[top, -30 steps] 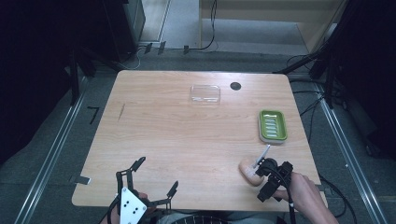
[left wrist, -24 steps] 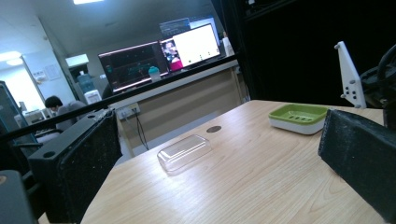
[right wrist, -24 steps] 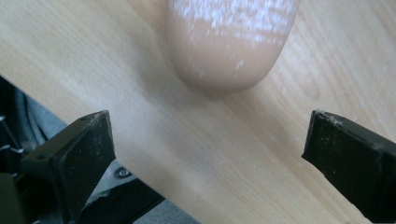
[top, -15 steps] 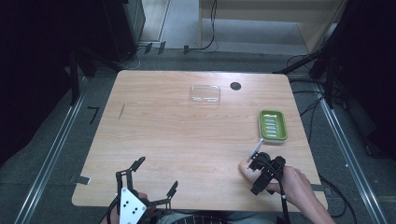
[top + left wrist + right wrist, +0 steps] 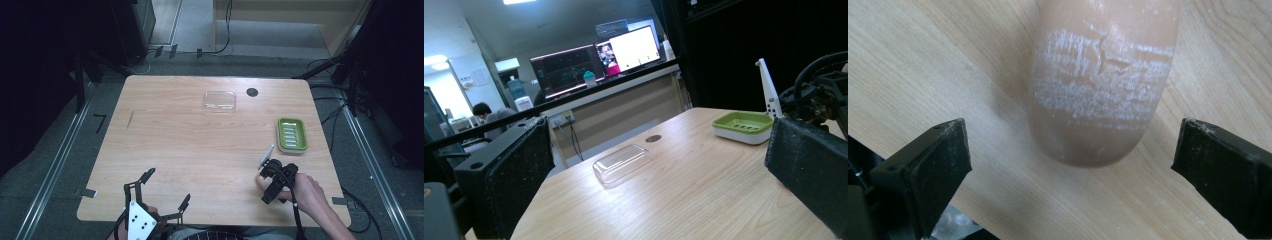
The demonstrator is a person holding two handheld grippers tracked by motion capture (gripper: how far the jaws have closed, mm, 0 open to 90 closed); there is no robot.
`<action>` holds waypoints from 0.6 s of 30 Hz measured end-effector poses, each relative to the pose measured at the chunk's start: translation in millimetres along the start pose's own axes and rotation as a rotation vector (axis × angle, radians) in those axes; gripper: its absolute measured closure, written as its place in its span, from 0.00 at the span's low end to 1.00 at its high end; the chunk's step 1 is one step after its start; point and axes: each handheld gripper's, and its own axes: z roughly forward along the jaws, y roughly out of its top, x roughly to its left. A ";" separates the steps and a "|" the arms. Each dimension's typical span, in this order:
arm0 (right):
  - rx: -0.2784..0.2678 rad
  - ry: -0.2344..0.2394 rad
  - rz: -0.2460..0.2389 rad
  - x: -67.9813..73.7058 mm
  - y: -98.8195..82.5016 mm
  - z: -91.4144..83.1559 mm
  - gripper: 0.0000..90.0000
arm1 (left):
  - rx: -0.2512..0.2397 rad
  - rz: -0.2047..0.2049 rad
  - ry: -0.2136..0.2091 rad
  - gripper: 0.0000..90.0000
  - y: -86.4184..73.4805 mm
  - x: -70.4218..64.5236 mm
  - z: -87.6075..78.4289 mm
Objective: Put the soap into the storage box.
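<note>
A peach-coloured soap bar (image 5: 1103,85) with a white scuffed face lies on the wooden table (image 5: 200,145), and in the high view its edge (image 5: 260,180) peeks out at the front right. My right gripper (image 5: 1073,150) points down over it, open, one jaw on each side of the bar's near end and not touching it. From above, the right gripper (image 5: 274,181) covers most of the bar. My left gripper (image 5: 167,187) rests open at the front left edge, holding nothing. A green soap dish (image 5: 292,134) sits at the right, beyond the bar.
A clear plastic lid (image 5: 220,101) lies at the back middle, next to a small black hole (image 5: 252,92) in the tabletop. The left gripper view shows the lid (image 5: 621,162), the dish (image 5: 743,125) and the right gripper (image 5: 819,90) farther off. Metal rails run along both table sides.
My right gripper has moved left and forward over the soap bar, which now sits between its open jaws. The left gripper has not moved.
</note>
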 end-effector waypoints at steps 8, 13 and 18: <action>0.000 0.009 0.009 -4.2 8.1 1.0 0.02 | 0.000 -0.001 0.000 0.00 0.0 0.0 -0.1; -0.004 0.011 0.015 -6.0 11.7 2.1 0.02 | -0.001 -0.002 0.001 0.00 -0.1 0.1 -0.1; 0.001 0.015 0.024 -7.5 17.5 4.3 0.01 | -0.001 -0.001 0.000 0.00 -0.1 0.0 -0.1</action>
